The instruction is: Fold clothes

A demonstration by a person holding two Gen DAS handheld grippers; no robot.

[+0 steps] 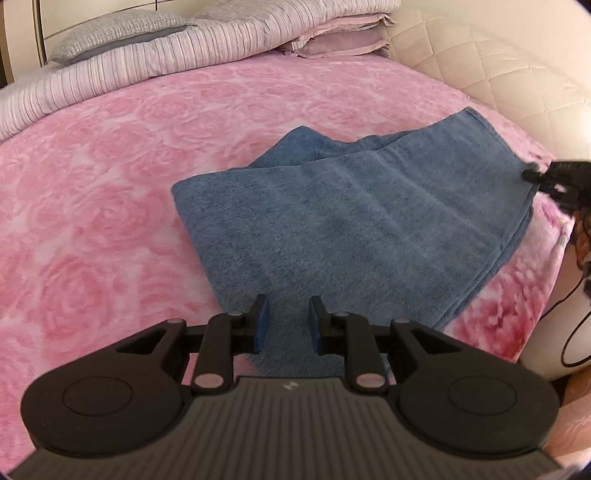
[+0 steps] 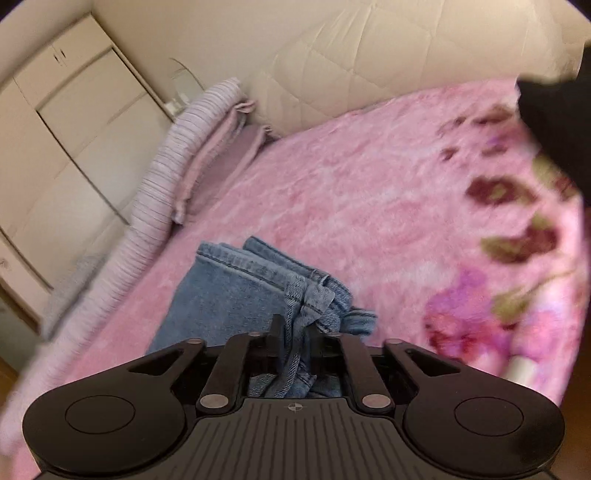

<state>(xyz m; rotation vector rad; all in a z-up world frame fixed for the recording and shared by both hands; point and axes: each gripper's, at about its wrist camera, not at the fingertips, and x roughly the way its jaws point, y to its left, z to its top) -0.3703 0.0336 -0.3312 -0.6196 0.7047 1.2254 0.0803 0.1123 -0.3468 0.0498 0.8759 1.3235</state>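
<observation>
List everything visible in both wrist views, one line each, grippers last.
jeans: one, blue denim, folded flat on the blanket near the bed's right edge
blanket: one, pink with rose pattern, covering the bed
quilt: one, pale pink striped, rolled along the far side of the bed
pillow: one, grey, on top of the quilt
folded bedding: one stack, dusty pink, beside the quilt
padded bed surround: one, cream quilted, behind the bed
wardrobe: one, cream, beyond the bed
cable: one, black, hanging off the bed's right side
left gripper: one, black with blue pads, jaws apart above the near edge of the jeans
right gripper: one, black, bunched denim between its jaws
</observation>
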